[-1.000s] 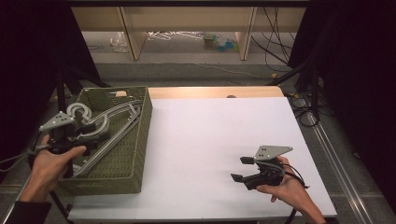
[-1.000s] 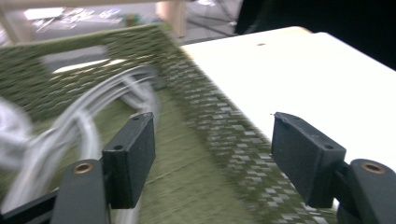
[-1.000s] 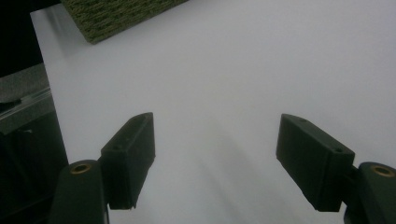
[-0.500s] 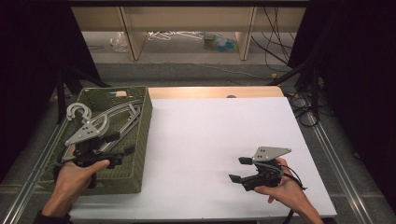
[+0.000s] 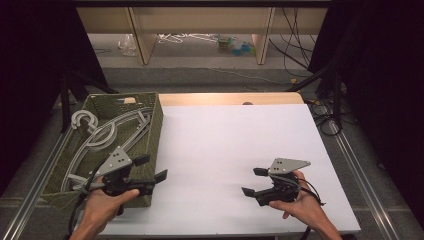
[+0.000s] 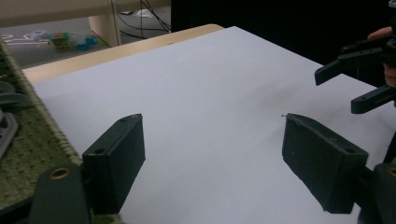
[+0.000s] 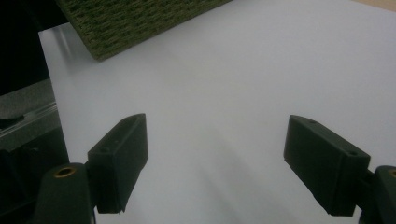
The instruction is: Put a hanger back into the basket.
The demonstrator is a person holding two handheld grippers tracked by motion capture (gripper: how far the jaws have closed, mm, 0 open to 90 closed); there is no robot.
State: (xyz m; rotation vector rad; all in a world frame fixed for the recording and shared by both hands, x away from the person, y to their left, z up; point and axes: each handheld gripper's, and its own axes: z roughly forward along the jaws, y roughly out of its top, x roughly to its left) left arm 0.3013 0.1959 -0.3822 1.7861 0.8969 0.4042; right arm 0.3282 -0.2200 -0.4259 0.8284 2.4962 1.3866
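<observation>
hangers [image 5: 107, 135], grey and curved, lie stacked in a green woven basket [image 5: 156, 117] at the left side of the table, one hook curling over the basket's far left rim. left gripper [image 5: 151, 168] sits at the basket's near right corner, held in the person's left hand [image 5: 102, 205], its jaws spread wide with nothing between them and pointing across the white table top [image 5: 235, 145]. in the left gripper view the basket edge [image 6: 44, 121] runs beside the left jaw, part of a grey hanger [image 6: 7, 123] lies at the far left, and the other gripper appears at the right edge. right gripper [image 5: 254, 181] rests low over the near right part of the table in the person's right hand [image 5: 302, 207], jaws likewise parted and empty, aimed leftward toward the basket and well apart from it. in the right gripper view a corner of the basket [image 7: 135, 21] shows at the top, beyond bare white surface.
</observation>
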